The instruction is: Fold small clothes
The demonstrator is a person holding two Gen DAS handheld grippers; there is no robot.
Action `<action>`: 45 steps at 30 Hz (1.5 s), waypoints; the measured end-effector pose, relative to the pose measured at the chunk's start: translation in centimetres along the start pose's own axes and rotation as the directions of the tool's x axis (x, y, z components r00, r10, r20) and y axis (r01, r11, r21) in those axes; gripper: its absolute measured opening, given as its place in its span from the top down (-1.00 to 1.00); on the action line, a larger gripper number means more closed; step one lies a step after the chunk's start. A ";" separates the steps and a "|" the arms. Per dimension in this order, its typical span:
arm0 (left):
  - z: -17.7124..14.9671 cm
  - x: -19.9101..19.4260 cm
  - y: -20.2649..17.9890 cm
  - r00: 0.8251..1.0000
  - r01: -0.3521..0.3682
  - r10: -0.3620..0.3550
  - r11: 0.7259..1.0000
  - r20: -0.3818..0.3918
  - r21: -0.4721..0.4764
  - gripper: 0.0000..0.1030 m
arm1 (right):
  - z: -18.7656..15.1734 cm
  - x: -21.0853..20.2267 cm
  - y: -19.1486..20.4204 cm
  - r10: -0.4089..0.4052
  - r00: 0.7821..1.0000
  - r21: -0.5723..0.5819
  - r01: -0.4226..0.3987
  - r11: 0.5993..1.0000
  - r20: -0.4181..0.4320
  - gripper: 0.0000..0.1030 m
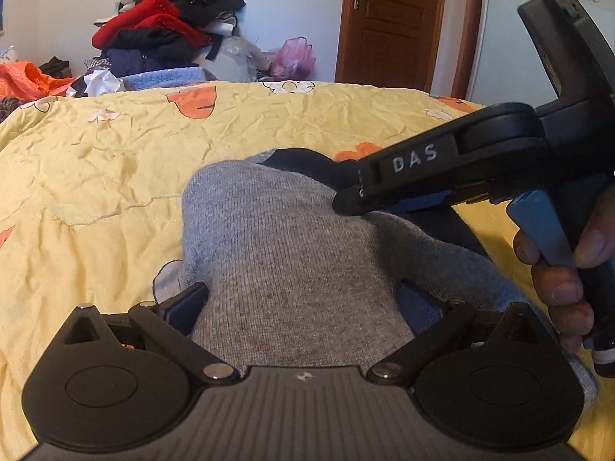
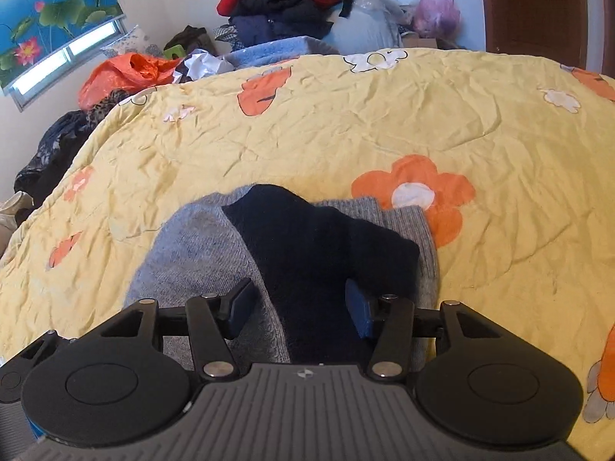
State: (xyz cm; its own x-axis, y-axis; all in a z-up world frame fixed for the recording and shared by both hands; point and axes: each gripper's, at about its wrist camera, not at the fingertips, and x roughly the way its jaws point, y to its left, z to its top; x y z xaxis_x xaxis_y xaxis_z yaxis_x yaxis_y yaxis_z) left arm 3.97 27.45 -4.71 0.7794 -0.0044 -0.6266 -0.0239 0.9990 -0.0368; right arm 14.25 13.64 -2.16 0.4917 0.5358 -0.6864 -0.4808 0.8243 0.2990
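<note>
On the yellow blanket, both the left gripper and right gripper are spread wide over the gray sock, and only the right view shows its dark blue toe well.

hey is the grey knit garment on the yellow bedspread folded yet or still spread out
Partly folded. The grey knit garment lies bunched on the yellow flowered bedspread, with a dark navy part lying over it; no neat finished fold shows.

a bedroom: quilted bed, clothes heap, door.
</note>
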 end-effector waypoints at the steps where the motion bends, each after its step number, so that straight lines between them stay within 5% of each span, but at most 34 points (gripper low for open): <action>1: 0.0 0.0 0.0 1.000 0.000 0.000 1.000 0.001 -0.003 -1.00 | -0.1 -0.2 -0.3 0.009 1.000 0.020 -0.009 1.000 0.010 -0.02; 5: 0.1 -0.2 0.0 1.000 0.005 -0.005 1.000 -0.003 -0.009 -1.00 | -1.2 -3.5 -0.4 0.004 0.997 0.123 -0.014 0.992 0.081 0.00; 8: 0.1 -0.2 0.1 1.000 0.007 -0.007 1.000 0.004 -0.014 -1.00 | -2.8 -6.4 0.9 0.084 0.986 0.116 -0.101 0.988 0.141 -0.02; 12: 0.0 -0.2 0.0 1.000 0.005 -0.005 1.000 0.007 -0.014 -1.00 | -4.5 -5.1 1.6 0.055 0.996 0.070 -0.060 0.996 0.071 -0.05; 14: -0.1 -0.2 0.0 1.000 0.003 -0.003 1.000 0.009 -0.012 -1.00 | -5.1 -4.3 0.7 0.082 0.991 0.074 -0.090 0.993 0.103 -0.01; 20: 0.3 -0.2 0.4 1.000 0.006 -0.006 0.999 0.001 -0.045 -1.00 | -3.5 -4.9 0.0 0.079 0.995 0.137 -0.086 0.987 0.057 0.13; 24: -0.8 -5.1 2.4 0.998 0.064 -0.061 0.992 0.029 -0.110 -1.00 | -5.9 -10.9 -2.0 0.123 0.980 0.236 -0.158 0.959 0.158 -0.33; 27: -3.3 -8.6 5.3 0.994 0.112 -0.107 0.974 0.034 -0.199 -1.00 | -9.2 -13.1 -3.9 0.131 0.986 0.288 -0.155 0.945 0.099 -0.39; 32: -6.2 -9.4 8.7 0.980 0.181 -0.199 0.906 -0.007 -0.384 -1.00 | -13.1 -12.3 -4.2 0.163 0.987 0.329 -0.152 0.932 -0.006 -0.17; 33: -6.1 -9.2 8.8 0.977 0.193 -0.215 0.898 -0.012 -0.396 -0.95 | -13.4 -12.2 -3.8 0.183 0.983 0.328 -0.173 0.929 -0.001 -0.04; 34: -5.9 -9.1 8.8 0.972 0.209 -0.235 0.886 -0.012 -0.414 -0.64 | -13.4 -11.9 -3.3 0.207 0.978 0.323 -0.188 0.928 -0.025 0.32; 35: -5.7 -8.7 9.0 0.961 0.238 -0.275 0.864 -0.020 -0.444 -0.31 | -13.4 -11.5 -2.8 0.210 0.977 0.308 -0.187 0.933 -0.043 0.45; 36: -5.6 -8.0 9.3 0.944 0.267 -0.328 0.831 -0.044 -0.488 0.38 | -13.3 -11.4 -2.4 0.193 0.980 0.269 -0.173 0.947 -0.053 0.50; 38: -5.6 -7.1 9.2 0.934 0.257 -0.349 0.805 -0.077 -0.535 0.49 | -12.7 -11.7 -2.0 0.167 0.984 0.202 -0.152 0.968 -0.063 0.59; 42: -5.3 -8.3 7.6 0.935 0.258 -0.339 0.847 -0.100 -0.464 0.63 | -11.7 -14.1 -1.7 0.060 0.998 0.031 -0.059 0.998 -0.034 0.70; 45: -6.3 -8.0 7.3 0.946 0.238 -0.306 0.875 -0.103 -0.421 0.67 | -12.8 -13.2 -1.9 0.102 0.993 0.067 -0.098 0.993 -0.066 0.59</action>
State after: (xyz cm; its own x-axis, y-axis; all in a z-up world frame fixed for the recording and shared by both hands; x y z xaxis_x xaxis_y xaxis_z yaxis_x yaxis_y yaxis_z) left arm -6.38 34.53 -4.90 0.6807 -0.3145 -0.6616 -0.0993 0.8552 -0.5088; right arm -0.61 2.64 -2.23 0.3915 0.6039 -0.6943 -0.4770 0.7784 0.4080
